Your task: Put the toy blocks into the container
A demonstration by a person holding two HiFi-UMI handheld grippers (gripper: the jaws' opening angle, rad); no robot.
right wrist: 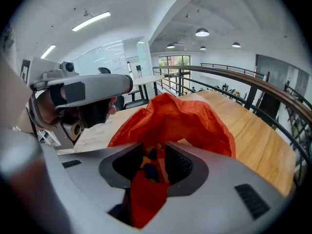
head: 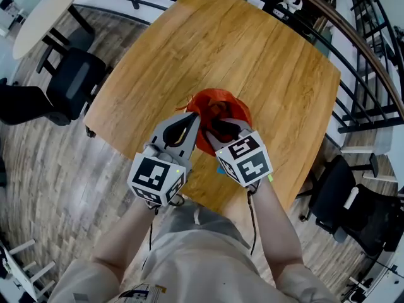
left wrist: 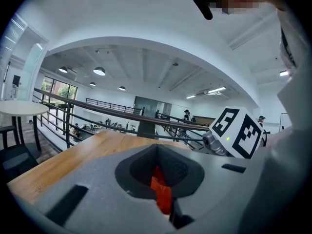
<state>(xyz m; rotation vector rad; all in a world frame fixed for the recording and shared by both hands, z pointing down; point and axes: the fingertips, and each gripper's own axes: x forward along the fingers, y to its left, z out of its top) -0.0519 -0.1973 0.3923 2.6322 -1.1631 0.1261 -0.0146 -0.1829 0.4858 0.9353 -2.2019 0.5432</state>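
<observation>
Left claw clenched on a fold of the orange bag, right claw grasping the bag's rim too, a bunched fold filling the gap between its jaws. Toy blocks (blue and yellow bits) sit inside the bag, seen past the right claw's jaws. The bag stands near the table's near edge, with both claws side by side at its near rim.
</observation>
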